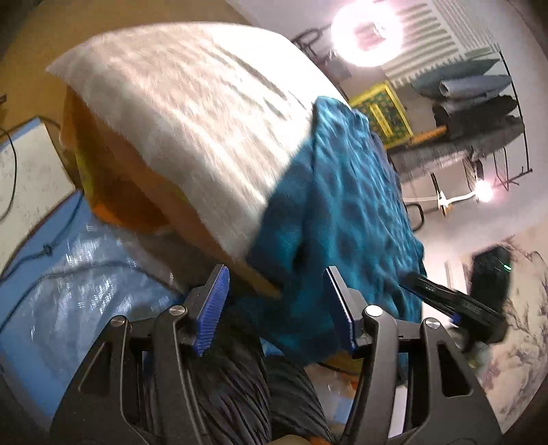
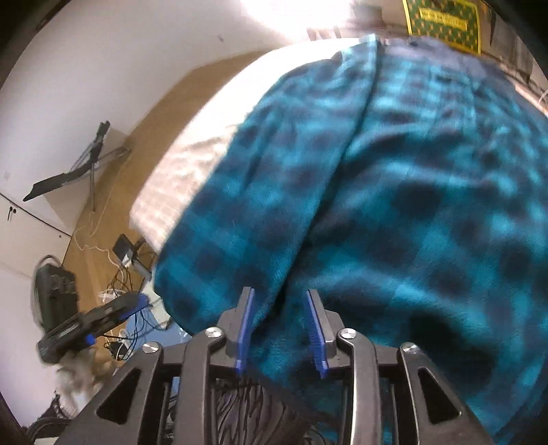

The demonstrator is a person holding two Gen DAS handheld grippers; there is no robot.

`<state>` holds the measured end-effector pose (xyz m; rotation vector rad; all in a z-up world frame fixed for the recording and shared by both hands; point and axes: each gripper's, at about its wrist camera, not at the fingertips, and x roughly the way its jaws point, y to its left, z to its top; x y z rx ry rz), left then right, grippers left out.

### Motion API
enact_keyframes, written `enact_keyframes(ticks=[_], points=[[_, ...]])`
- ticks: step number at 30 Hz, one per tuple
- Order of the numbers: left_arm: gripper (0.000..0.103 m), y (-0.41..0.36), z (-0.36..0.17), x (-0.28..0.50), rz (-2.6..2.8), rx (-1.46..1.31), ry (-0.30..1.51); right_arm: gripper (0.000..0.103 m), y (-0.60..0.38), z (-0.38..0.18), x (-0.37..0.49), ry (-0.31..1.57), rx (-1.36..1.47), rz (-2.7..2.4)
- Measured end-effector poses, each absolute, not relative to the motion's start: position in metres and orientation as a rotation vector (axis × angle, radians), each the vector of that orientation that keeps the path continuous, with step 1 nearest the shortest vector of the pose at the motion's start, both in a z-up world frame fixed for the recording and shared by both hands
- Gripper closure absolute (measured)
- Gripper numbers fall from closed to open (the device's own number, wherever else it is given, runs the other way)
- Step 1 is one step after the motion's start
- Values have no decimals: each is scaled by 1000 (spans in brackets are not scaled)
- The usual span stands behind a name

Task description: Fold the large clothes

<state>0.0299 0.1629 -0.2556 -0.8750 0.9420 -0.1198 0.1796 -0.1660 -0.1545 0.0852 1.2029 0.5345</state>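
A teal and dark checked fleece garment (image 1: 342,212) lies on a table covered with a white cloth (image 1: 191,113) and hangs over its near edge. My left gripper (image 1: 277,308) is open at the table's near corner; the cloth hangs just beyond its blue pads (image 1: 212,301) without touching them. My right gripper (image 2: 280,332) is open too, right over the garment (image 2: 394,205) by a fold line; fleece shows in the gap, not pinched. Each gripper appears in the other's view: the right gripper (image 1: 452,301) and the left gripper (image 2: 99,321).
Blue plastic sheeting (image 1: 68,280) covers the floor left of the table. A rack of folded fabrics (image 1: 479,102) and a bright lamp (image 1: 366,30) stand behind. Cables and a power strip (image 2: 123,260) lie on the wooden floor. A yellow-green mat (image 2: 445,20) sits beyond the table.
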Motion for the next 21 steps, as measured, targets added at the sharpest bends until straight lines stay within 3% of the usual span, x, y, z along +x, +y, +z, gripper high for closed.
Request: enact_keyframes(ticks=[6, 8, 10, 15, 21], points=[[46, 160, -258, 46, -186, -903, 930, 66, -157, -124, 199, 1139, 88, 561], [46, 159, -254, 45, -198, -901, 934, 57, -154, -114, 209, 1117, 94, 564], [46, 159, -246, 41, -189, -887, 933, 55, -157, -102, 227, 1103, 142, 565], [46, 174, -200, 46, -211, -861, 881, 55, -177, -68, 277, 1037, 202, 540], [46, 202, -114, 122, -244, -733, 778, 54, -205, -33, 340, 944, 212, 477]])
